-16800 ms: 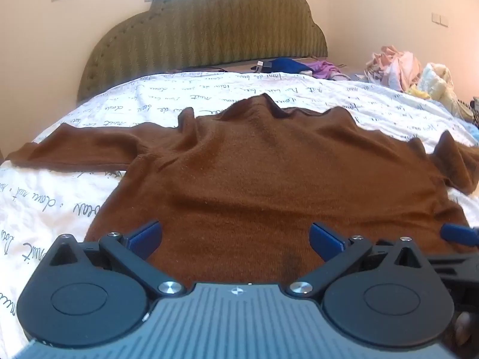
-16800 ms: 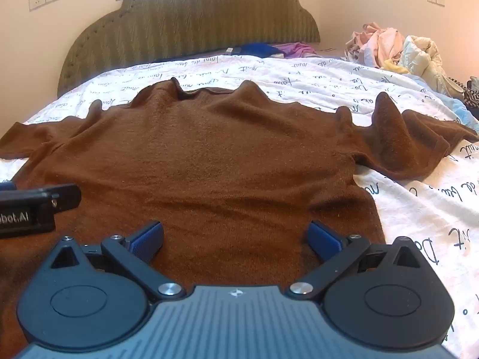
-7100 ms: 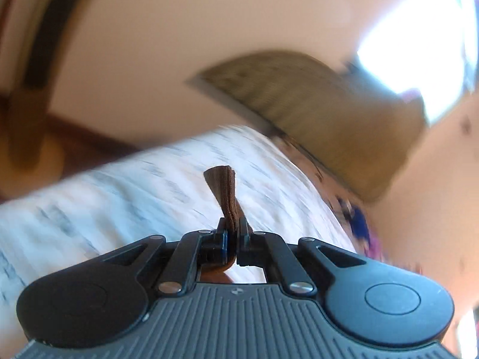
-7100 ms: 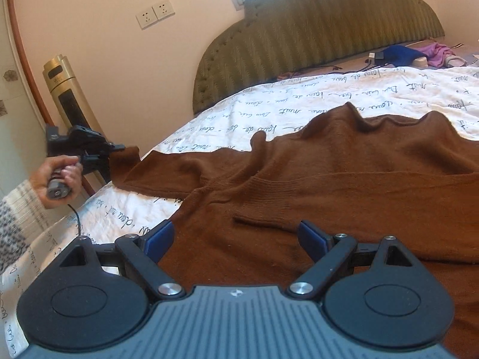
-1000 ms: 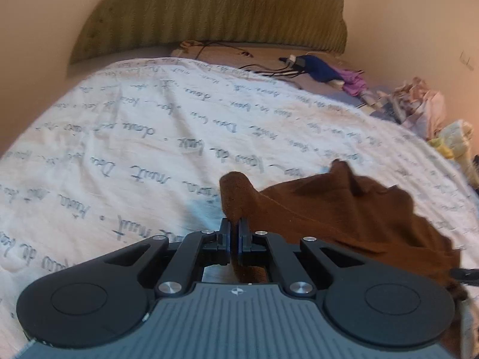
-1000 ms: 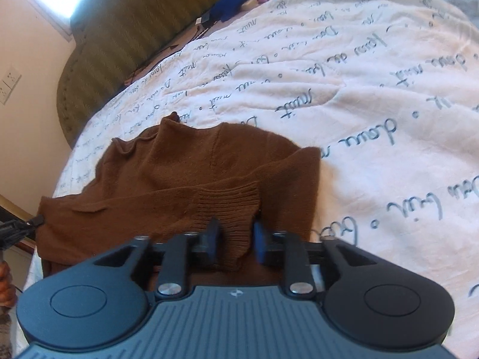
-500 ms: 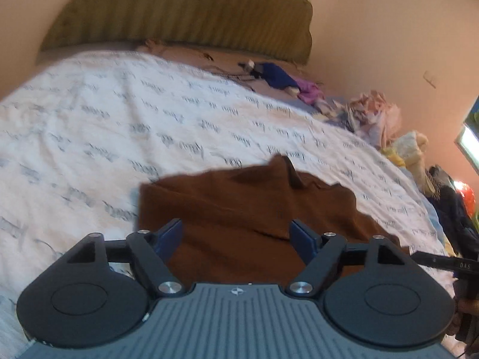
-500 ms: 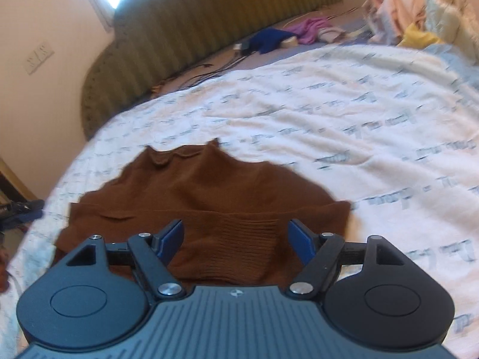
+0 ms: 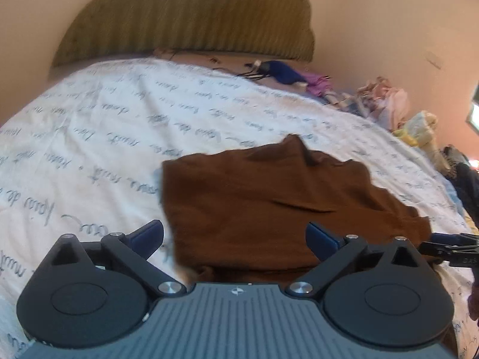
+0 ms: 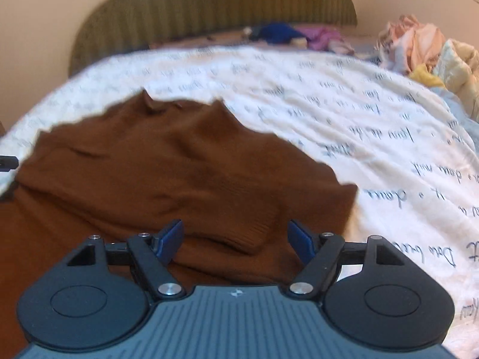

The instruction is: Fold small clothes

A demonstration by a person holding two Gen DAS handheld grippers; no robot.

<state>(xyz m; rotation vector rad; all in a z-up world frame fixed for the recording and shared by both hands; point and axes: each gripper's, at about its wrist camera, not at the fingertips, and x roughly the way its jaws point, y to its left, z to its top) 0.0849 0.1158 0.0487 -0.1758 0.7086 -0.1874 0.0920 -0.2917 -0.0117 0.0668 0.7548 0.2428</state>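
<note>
Overhead, both tools hovered with nothing held. Left gripper (image 9: 235, 236) had its blue fingers (image 9: 148, 234) spread wide, empty, over the near left edge of the sweater (image 9: 269, 197); the left finger sat above the bedsheet (image 9: 89, 137), the right one above brown knit. Right gripper (image 10: 236, 240) also stood wide apart and empty, with a ribbed cuff (image 10: 251, 236) lying just ahead between its fingers. Sweater lay flat on the bedsheet, sleeves folded in across the body, collar pointing toward the headboard (image 10: 209, 9). Whether either tool touched the cloth could not be told. Loose clothes (image 10: 419, 45) were piled at far right.
</note>
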